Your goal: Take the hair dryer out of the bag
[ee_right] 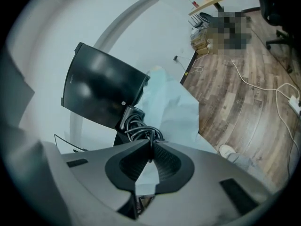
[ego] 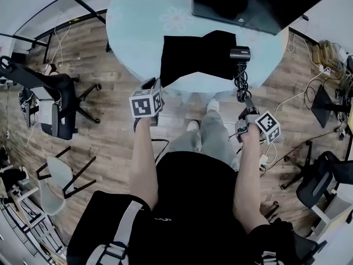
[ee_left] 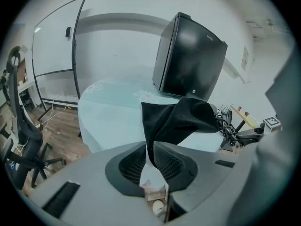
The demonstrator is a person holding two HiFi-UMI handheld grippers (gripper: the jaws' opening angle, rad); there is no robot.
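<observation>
A black fabric bag [ego: 193, 57] lies at the near edge of the round pale blue table [ego: 138, 21]. My left gripper [ego: 150, 87] is at the bag's near left corner. In the left gripper view that corner [ee_left: 151, 140] runs taut down between the jaws of my left gripper [ee_left: 150, 149], which pinch it. The black hair dryer [ego: 240, 53] shows at the bag's right end. Its coiled cord [ego: 241, 81] hangs off the table edge. My right gripper [ego: 246, 112] is shut on that cord [ee_right: 141, 128], just in front of its tips [ee_right: 151, 147].
A large black box [ego: 259, 4] stands on the table behind the bag. Office chairs [ego: 52, 106] [ego: 322, 178] stand to both sides on the wood floor. A white chair [ego: 55, 184] is at the near left. Cables and a power strip [ego: 265, 160] lie on the right.
</observation>
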